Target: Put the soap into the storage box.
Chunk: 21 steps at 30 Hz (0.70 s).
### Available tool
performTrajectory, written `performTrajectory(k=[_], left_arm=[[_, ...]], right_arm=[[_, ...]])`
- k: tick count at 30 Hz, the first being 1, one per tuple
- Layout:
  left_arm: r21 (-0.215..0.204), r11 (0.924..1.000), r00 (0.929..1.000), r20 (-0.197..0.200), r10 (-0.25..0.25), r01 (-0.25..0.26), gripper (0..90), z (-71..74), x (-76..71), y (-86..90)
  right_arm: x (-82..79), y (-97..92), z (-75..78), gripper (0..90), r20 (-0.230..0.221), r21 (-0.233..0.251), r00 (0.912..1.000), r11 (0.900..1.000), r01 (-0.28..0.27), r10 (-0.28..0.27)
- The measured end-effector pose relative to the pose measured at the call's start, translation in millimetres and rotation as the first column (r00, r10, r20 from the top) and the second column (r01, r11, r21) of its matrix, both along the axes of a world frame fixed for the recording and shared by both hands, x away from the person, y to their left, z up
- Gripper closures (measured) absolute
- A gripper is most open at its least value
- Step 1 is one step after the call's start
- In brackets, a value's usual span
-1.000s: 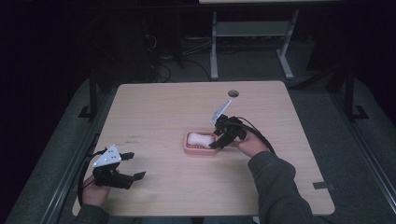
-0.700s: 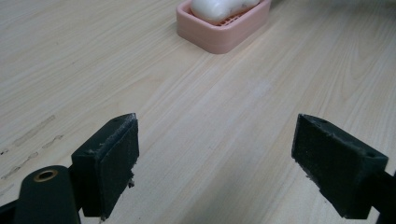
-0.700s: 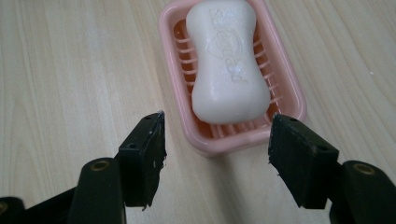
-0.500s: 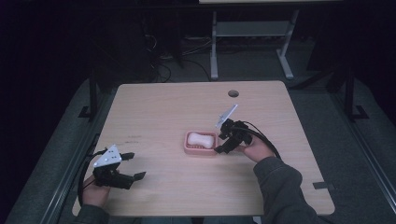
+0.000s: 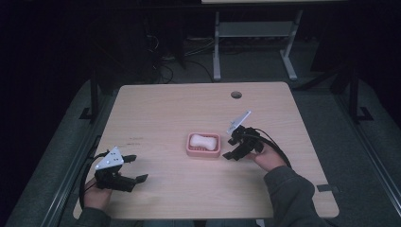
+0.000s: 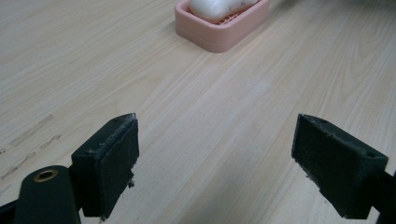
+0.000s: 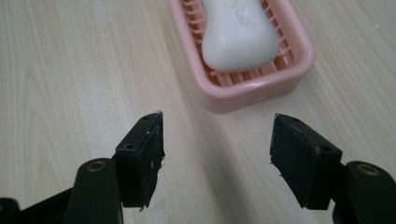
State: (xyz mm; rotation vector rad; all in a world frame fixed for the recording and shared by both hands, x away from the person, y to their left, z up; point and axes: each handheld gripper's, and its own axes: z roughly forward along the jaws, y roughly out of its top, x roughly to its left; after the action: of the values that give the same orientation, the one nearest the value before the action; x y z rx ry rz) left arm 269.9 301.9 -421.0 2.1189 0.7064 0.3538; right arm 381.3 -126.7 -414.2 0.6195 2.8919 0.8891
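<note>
A pink soap dish sits mid-table with a white bar of soap lying in it. My right gripper stands just to the dish's right, apart from it, jaws open and empty; they have just been opening. In the right gripper view the dish and soap lie beyond the gripper. My left gripper rests low at the table's near left, open and empty. From its own view the left gripper faces the dish across bare wood.
The light wooden table has a round cable hole near its far edge. A metal frame stands on the dark floor behind the table.
My right gripper has drawn back from the soap dish toward the right and near side, its jaws spreading. The soap stays in the dish. The left gripper has kept still.
</note>
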Motion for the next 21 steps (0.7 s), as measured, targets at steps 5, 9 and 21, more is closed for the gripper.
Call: performTrajectory(k=[5,9,21], left_arm=[[0.006,1.0,1.0,0.001,-0.003,0.003,14.8,0.1,0.2,0.1],[0.01,0.9999,1.0,0.001,-0.004,0.004,14.8,0.1,0.0,0.3],[0.004,1.0,1.0,-0.002,-0.001,0.001,14.8,-0.4,-0.5,-0.9]], right_arm=[[-6.1,-7.6,-1.2,34.1,0.012,0.011,0.9999,0.9999,0.006,-0.006],[-11.1,-13.1,-2.6,34.0,0.011,0.013,0.9998,0.9998,0.014,-0.014],[-26.2,-30.6,-2.1,33.8,0.014,0.029,0.9988,0.9985,0.047,-0.047]])
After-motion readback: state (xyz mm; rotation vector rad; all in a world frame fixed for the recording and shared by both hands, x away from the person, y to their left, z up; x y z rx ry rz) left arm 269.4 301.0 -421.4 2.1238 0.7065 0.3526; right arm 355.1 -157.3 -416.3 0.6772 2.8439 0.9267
